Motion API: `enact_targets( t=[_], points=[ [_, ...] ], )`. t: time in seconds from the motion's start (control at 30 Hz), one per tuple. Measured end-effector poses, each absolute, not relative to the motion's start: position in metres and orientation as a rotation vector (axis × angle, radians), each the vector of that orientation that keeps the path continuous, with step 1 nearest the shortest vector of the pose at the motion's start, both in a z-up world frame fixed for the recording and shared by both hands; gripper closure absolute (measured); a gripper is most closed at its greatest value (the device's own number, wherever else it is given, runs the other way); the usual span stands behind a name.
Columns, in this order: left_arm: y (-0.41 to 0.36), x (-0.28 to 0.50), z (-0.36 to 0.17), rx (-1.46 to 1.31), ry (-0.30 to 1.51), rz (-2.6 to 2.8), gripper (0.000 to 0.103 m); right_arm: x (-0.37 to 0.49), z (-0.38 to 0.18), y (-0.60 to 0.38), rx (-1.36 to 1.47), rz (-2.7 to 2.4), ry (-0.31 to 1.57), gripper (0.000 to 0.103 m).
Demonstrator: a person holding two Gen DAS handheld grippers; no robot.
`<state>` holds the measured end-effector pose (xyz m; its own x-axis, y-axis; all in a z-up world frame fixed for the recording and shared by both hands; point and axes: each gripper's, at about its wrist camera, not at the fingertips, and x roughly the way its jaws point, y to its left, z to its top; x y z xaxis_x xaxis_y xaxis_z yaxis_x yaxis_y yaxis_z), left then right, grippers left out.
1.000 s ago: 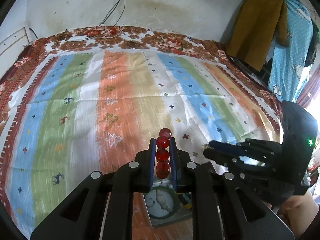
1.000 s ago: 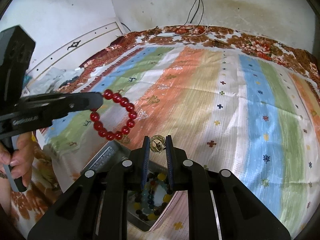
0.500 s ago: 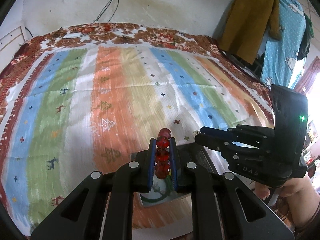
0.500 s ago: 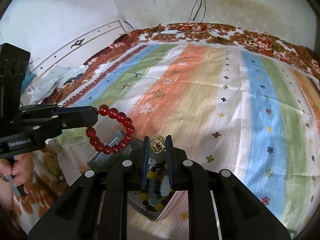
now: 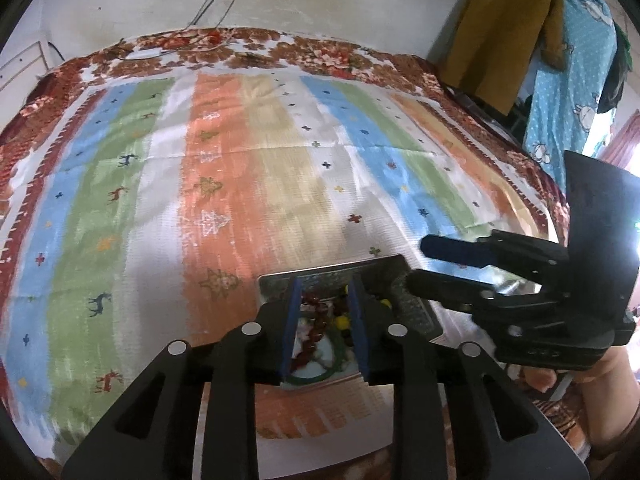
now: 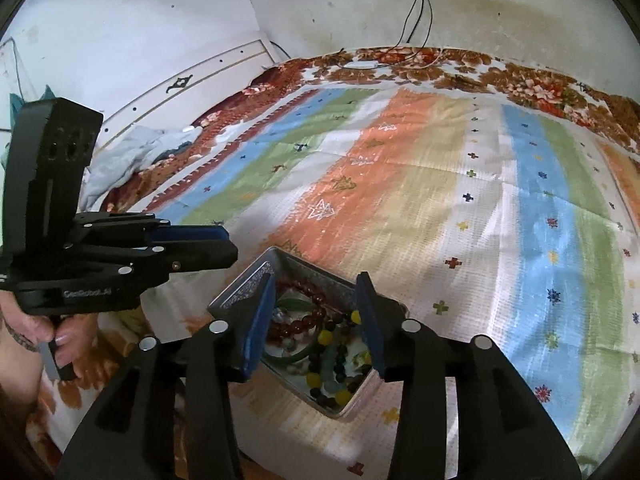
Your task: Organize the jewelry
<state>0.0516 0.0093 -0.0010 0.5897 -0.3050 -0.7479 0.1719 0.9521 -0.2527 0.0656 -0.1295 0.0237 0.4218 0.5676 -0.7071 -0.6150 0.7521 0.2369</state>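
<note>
A silver metal tin (image 6: 248, 284) sits on the striped bedspread near its front edge; it also shows in the left wrist view (image 5: 332, 271). Inside lie a red bead bracelet (image 6: 298, 325), a green bangle (image 6: 292, 358) and a yellow-and-dark bead string (image 6: 326, 362). The red bracelet (image 5: 310, 340) shows between my left fingers, lying in the tin. My left gripper (image 5: 323, 296) is open and empty just above the tin. My right gripper (image 6: 316, 280) is open and empty over the tin. The small gold piece is not visible.
The striped bedspread (image 6: 440, 184) covers a large bed. A white wall with hanging cables (image 6: 420, 4) is behind it. Crumpled cloth (image 6: 132, 156) lies at the bed's left side. Clothes (image 5: 516, 28) hang at the right.
Both grippers have opened. The red bracelet left my left gripper and the gold piece left my right gripper. The red bracelet now lies in the tin. Both grippers have come lower over the tin.
</note>
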Motion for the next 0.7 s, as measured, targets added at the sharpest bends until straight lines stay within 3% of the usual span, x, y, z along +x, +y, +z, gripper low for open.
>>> enact_targets(
  t=[0.33,0.47,0.7],
  points=[
    [0.004,0.034,-0.006,-0.094,0.903,-0.257,0.051,0.054,0.029,-0.148,-0.030,0.704,0.831,0.042],
    [-0.001,0.030,-0.006,-0.064,0.892,-0.267,0.042,0.052,0.030,-0.154,-0.015,0.688,0.826,0.039],
    [-0.005,0.022,-0.007,-0.043,0.889,-0.258,0.022,0.046,0.030,-0.163,-0.003,0.671,0.817,0.023]
  ],
)
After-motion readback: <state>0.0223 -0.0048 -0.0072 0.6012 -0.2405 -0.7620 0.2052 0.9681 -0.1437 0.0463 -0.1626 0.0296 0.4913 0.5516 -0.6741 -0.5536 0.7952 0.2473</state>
